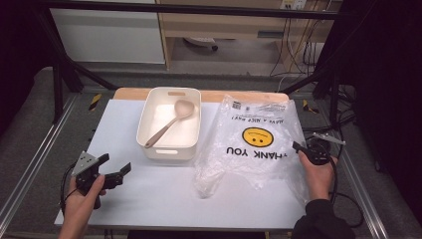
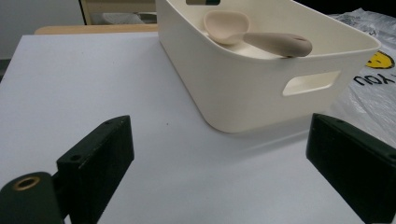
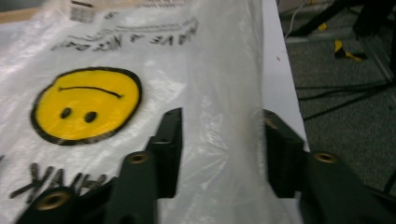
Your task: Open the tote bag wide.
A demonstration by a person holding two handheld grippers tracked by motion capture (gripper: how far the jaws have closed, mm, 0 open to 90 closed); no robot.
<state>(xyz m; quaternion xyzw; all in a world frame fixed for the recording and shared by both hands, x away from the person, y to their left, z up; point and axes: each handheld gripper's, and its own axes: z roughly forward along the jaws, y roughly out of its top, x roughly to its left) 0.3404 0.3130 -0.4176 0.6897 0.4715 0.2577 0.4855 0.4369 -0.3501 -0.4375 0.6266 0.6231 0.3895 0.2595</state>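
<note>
Because the plastic bag (image 1: 255,144), lying flat along the table's (image 1: 149,199) right edge, looks thin, light, limp and slippery, the right gripper (image 3: 219,154), half open astride a raised fold, should pinch that fold, while the left gripper (image 1: 115,169) waits wide open.

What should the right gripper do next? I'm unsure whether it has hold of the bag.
Probably close the right gripper on the fold of the bag. Its jaws stand apart with a raised ridge of film between them, not pinched. The left gripper waits open near the bin, with the spoon inside.
</note>
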